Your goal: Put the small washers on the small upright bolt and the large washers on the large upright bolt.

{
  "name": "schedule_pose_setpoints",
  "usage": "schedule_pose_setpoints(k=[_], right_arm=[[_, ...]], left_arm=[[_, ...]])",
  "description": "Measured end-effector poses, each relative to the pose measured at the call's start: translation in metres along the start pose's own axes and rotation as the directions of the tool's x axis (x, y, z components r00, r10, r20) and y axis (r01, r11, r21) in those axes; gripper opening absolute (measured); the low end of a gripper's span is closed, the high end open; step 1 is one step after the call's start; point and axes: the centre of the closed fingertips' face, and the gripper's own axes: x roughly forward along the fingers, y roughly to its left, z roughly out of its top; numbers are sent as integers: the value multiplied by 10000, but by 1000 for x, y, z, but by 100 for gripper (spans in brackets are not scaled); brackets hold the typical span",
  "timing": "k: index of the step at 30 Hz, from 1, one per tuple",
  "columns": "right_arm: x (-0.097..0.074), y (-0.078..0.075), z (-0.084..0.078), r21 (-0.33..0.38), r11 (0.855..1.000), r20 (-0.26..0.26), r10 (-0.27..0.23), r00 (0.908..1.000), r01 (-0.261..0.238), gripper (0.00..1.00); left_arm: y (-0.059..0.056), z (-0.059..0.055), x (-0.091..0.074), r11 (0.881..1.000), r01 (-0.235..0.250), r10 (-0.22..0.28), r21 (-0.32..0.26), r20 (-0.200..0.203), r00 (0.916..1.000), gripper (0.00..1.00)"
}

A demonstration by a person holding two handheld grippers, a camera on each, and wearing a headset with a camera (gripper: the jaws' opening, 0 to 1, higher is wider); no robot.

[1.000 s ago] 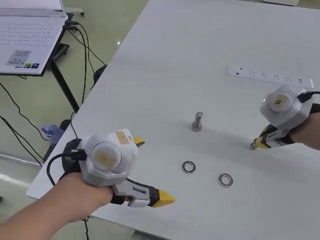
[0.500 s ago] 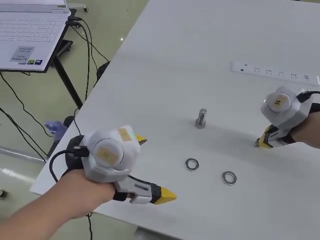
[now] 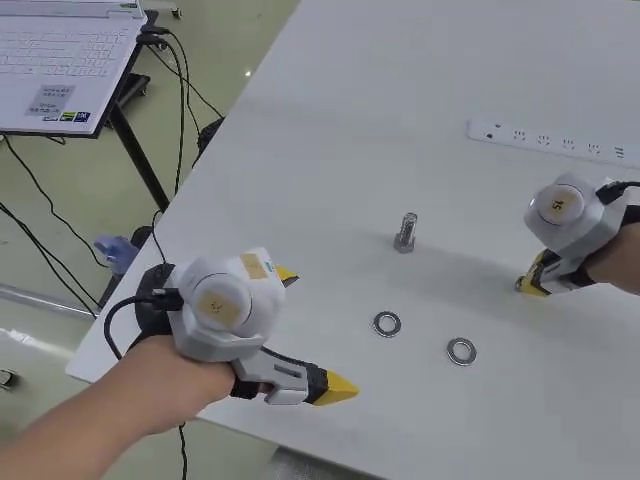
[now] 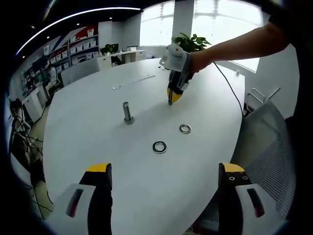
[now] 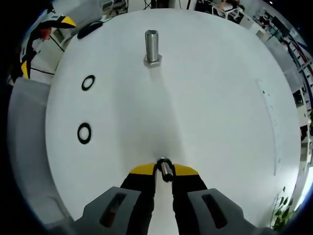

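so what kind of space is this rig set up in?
Probably an open-plan office or lab: a large white table with a power strip on it, a laptop on a stand beside it, and shelving and big windows behind in the left gripper view.

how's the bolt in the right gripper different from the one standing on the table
The small silver bolt is thinner than the large silver threaded bolt. The small one is clamped in the jaws of the right gripper; the large one stands free on its head. Both are metal.
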Motion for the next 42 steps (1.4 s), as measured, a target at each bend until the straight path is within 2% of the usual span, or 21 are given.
schedule_pose_setpoints(k=[10,17,28,34,37,42], right_arm=[[-1,1,1,-62,10000,-11,4,10000,-4,14],[-4,1,2,69,10000,75,47,10000,-47,19],[-20,-2,6,-46,9998,285,-185,9994,187,26],[-34,-1,19,-280,9989,692,-368,9969,388,28],[-39,2,25,-635,9968,753,-445,9962,493,29],[-46,9,36,-816,9954,1031,-411,9938,496,31]], left_arm=[[-1,0,-2,10000,-40,40,5,26,10000,90],[-1,-1,-3,10000,-86,86,30,29,10000,91],[0,0,-7,9999,-148,148,29,143,9998,93],[-1,-1,-8,9998,-142,141,110,86,9999,93],[0,-1,-9,9998,-160,159,113,82,9998,93],[-3,0,-11,9998,-131,130,125,103,9999,93]])
